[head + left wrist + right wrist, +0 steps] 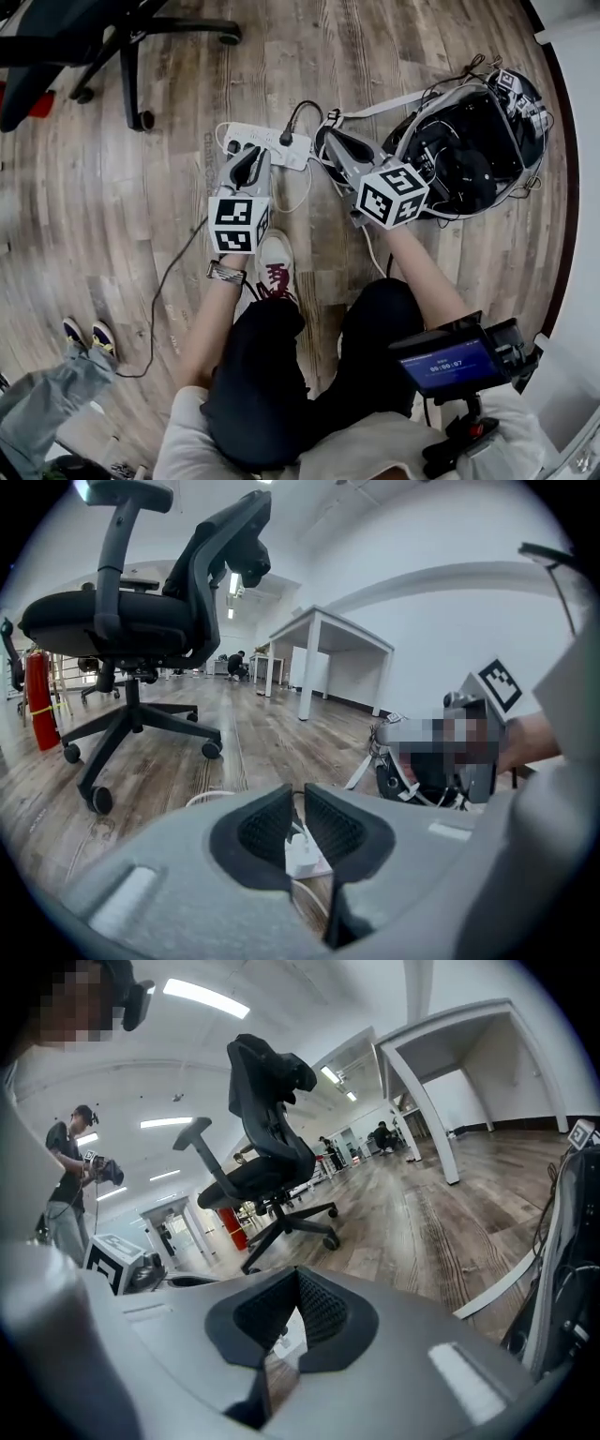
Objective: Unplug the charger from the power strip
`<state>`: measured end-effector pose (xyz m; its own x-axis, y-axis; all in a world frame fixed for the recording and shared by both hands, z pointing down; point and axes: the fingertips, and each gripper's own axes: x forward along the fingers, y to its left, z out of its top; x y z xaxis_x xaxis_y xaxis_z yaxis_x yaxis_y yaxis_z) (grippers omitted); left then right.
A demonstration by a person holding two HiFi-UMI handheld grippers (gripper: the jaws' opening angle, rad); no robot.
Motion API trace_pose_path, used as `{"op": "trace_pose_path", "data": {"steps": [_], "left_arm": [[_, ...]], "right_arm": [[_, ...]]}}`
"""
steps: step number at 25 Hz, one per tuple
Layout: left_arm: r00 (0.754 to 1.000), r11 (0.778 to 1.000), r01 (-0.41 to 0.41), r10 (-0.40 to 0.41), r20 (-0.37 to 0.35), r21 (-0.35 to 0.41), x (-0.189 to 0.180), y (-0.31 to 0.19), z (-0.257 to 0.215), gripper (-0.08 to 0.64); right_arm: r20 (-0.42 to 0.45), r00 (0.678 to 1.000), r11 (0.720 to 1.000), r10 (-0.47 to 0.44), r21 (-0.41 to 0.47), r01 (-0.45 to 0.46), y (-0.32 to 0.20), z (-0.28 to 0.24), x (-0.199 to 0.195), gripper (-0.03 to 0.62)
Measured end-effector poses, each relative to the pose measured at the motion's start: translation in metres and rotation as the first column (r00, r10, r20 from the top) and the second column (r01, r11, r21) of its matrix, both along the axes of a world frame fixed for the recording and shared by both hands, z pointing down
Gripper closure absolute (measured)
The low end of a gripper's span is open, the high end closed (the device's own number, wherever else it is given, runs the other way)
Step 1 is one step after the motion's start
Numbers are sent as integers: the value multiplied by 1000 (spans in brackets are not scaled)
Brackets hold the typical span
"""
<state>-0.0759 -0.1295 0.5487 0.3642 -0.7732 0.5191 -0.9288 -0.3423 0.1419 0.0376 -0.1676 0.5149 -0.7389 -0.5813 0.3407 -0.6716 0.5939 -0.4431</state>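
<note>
A white power strip (267, 145) lies on the wooden floor, with a black charger (286, 138) plugged into it near its right end. The charger's black cable (300, 108) loops away above it. My left gripper (249, 157) hovers over the strip's middle; its jaws stand a narrow gap apart with nothing between them. Through that gap in the left gripper view (295, 794) the strip (302, 853) shows below. My right gripper (324, 142) is just right of the strip's end, with its jaw tips meeting (295, 1274) and nothing held.
A black office chair (94, 37) stands at the upper left. An open black bag of gear (469, 150) lies right of the strip. My shoe (274, 262) is below the strip, and another person's feet (89, 337) are at the lower left. A white table (328, 644) stands farther off.
</note>
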Motion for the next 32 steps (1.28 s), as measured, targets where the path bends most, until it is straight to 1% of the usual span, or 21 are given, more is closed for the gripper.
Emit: {"op": "trace_pose_path", "data": {"steps": [4,9,11,13,15,18,21,24,27,29,32], "left_arm": [[1000,999,-18,19,25,-28,9,6,27,518],[1000,997,-12,13,11,-75,17,13,52,518],[1000,996,-5,5,3,-90,17,14,61,518],[1000,995,6,-6,0,-104,15,15,70,518],[1000,993,3,-3,1,-114,16,16,75,517],[1000,993,-6,7,4,-120,18,15,81,515],[1000,992,-9,10,4,-122,19,14,86,500],[1000,992,-14,16,16,-125,18,14,91,500],[999,992,-21,24,25,-126,17,12,94,494],[999,992,-23,28,32,-126,17,11,96,489],[999,991,-26,32,42,-130,16,10,99,480]], "right_arm": [[-39,998,998,-57,10,57,7,29,-9,589],[-103,985,989,-140,28,144,14,53,-24,589],[-117,980,986,-163,17,166,17,66,-30,589],[-126,975,983,-183,-15,182,25,86,-35,589],[-150,969,980,-199,-46,194,33,106,-36,589],[-209,955,978,-210,-55,203,36,128,-34,589],[-218,951,976,-219,-58,211,34,138,-32,588],[-224,947,973,-230,-55,223,33,143,-35,559],[-248,943,975,-222,-47,217,28,153,-36,558],[-273,933,972,-235,-39,233,27,163,-38,560],[-312,910,960,-273,-30,278,31,176,-43,555]]}}
